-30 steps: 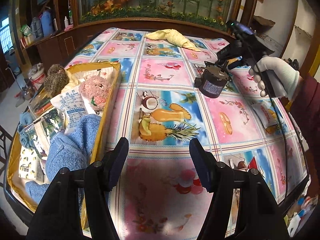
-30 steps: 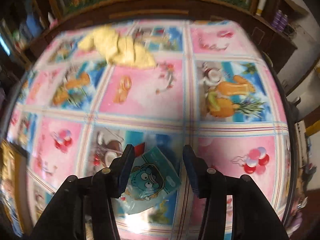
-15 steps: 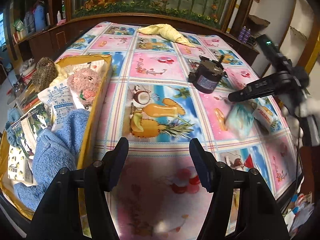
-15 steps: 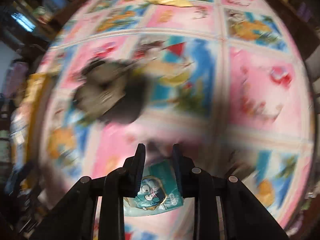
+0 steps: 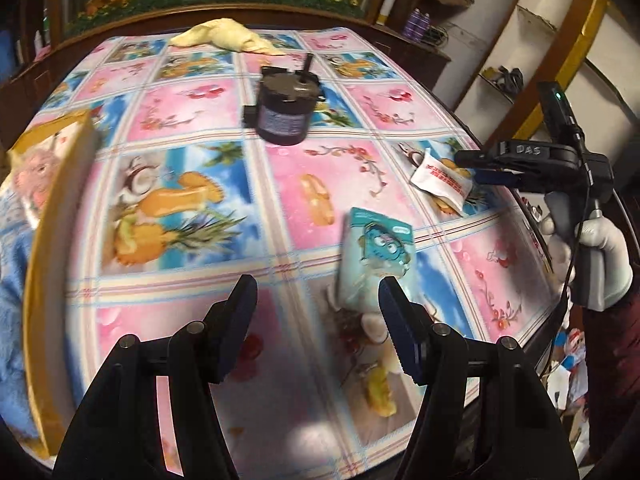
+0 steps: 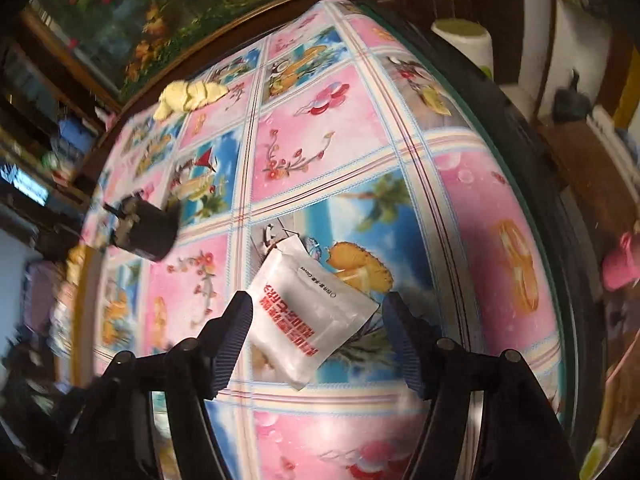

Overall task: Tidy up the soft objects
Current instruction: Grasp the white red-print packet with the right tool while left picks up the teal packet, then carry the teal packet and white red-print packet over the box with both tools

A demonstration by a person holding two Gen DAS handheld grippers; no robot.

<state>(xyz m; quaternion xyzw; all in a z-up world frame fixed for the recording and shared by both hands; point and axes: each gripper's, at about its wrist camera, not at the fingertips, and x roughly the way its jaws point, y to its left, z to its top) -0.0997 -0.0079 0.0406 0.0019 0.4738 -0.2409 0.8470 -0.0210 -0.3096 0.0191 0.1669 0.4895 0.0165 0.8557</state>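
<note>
A teal packet (image 5: 376,248) printed with a blue cartoon face lies flat on the patterned tablecloth, just beyond the right finger of my left gripper (image 5: 316,284). That gripper is open and holds nothing. A white-gloved hand holds my right gripper (image 5: 474,168) at the table's right side. Its jaws are opening above a white packet (image 6: 308,312) with red lettering, which lies on the cloth between the fingers of the right gripper (image 6: 316,300) without the pads pressing it. This white packet (image 5: 440,182) also shows in the left wrist view. A yellow cloth (image 5: 226,36) lies crumpled at the far edge.
A dark cylindrical device (image 5: 285,108) stands mid-table. At the left edge, a golden box (image 5: 44,240) holds a blue towel (image 5: 12,280), a pink plush (image 5: 34,172) and other soft items. The table's right edge (image 6: 520,184) drops off near the white packet.
The right gripper carried the teal packet leftward, let it go in front of the left gripper, then swung right over the white packet with its jaws wider. The left gripper shifted right.
</note>
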